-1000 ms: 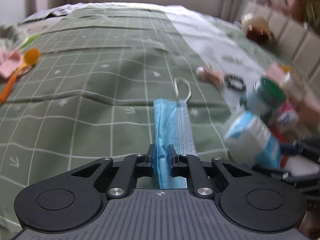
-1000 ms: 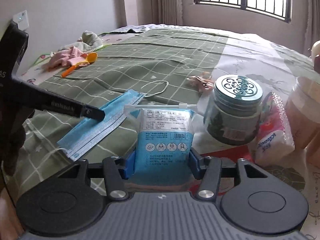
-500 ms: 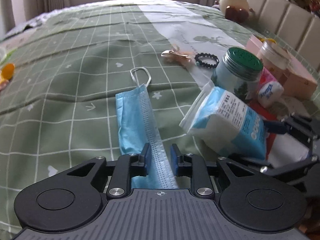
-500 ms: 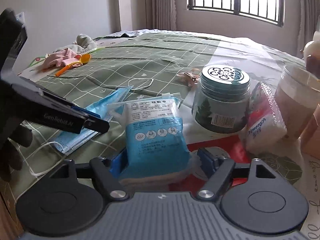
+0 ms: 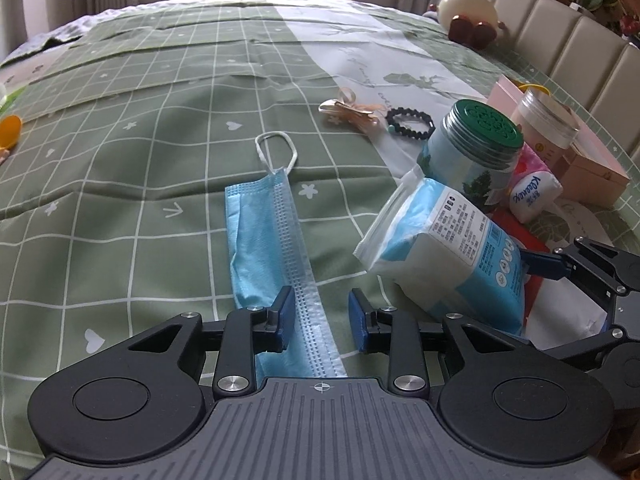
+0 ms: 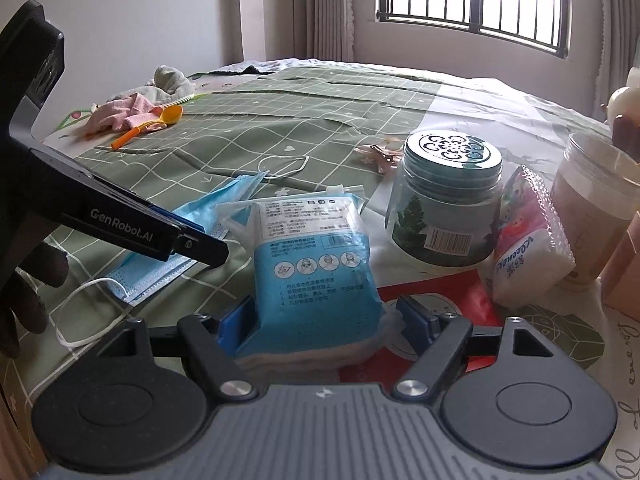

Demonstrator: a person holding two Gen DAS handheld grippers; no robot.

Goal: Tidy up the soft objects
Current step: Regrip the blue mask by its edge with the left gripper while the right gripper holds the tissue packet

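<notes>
Here: two tools, one blue face mask, one mask packet on the bed.
Left tool (image 5: 322, 314) spread open astride face mask (image 5: 266, 236), lying flat on bed (image 5: 120, 168). Right tool (image 6: 326, 320) parted around upright mask packet (image 6: 316, 268), pads not pressing. Beside: one green-lidded jar (image 6: 446, 204), one tissue pack (image 6: 528, 248).

Blue face mask (image 5: 272, 248) folded lengthwise, flat on my bed; blue-white mask pack (image 6: 316, 272) lies just right of it.
</notes>
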